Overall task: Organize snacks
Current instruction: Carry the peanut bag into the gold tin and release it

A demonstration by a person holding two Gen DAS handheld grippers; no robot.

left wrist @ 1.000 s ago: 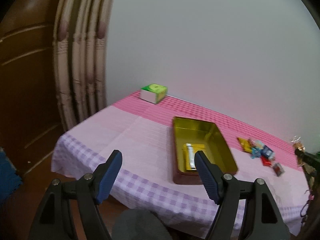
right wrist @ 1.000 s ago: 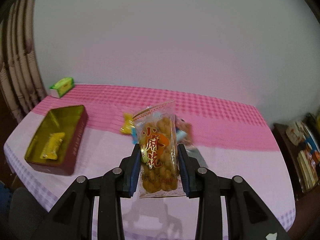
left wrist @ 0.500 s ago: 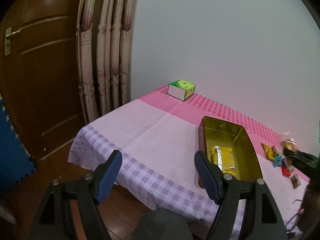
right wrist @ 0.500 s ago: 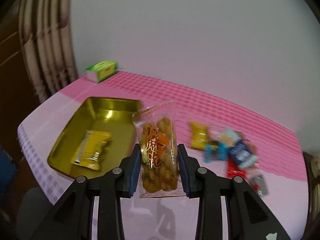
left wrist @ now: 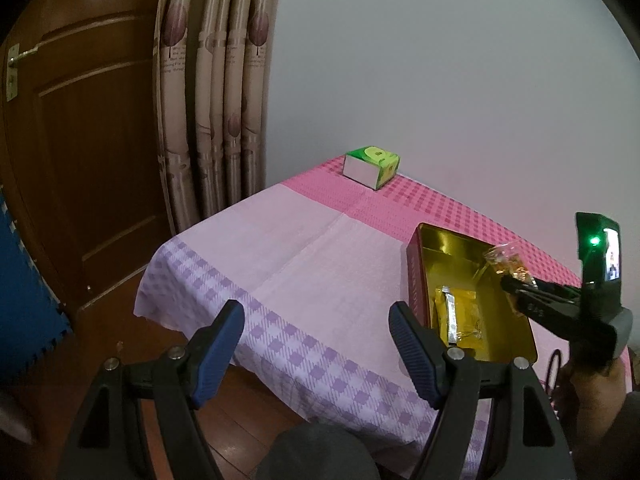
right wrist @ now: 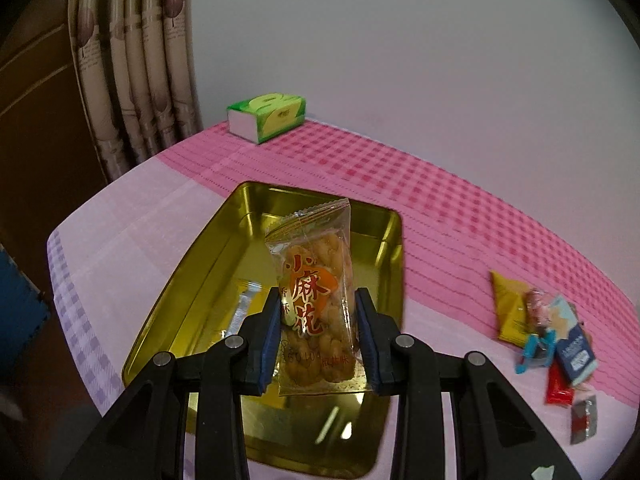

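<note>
Loose wrapped snacks (right wrist: 548, 332) lie right of the gold rectangular metal tin (right wrist: 208, 280) on pink checked tablecloth (right wrist: 400, 168); my right claw (right wrist: 316, 328) grips a clear fried-twist packet (right wrist: 316, 300) above it, left claw (left wrist: 316, 344) wide, empty.

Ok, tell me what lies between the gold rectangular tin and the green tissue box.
Nothing: only bare pink checked tablecloth separates the gold tin from the green tissue box, clearest in the right wrist view.
</note>
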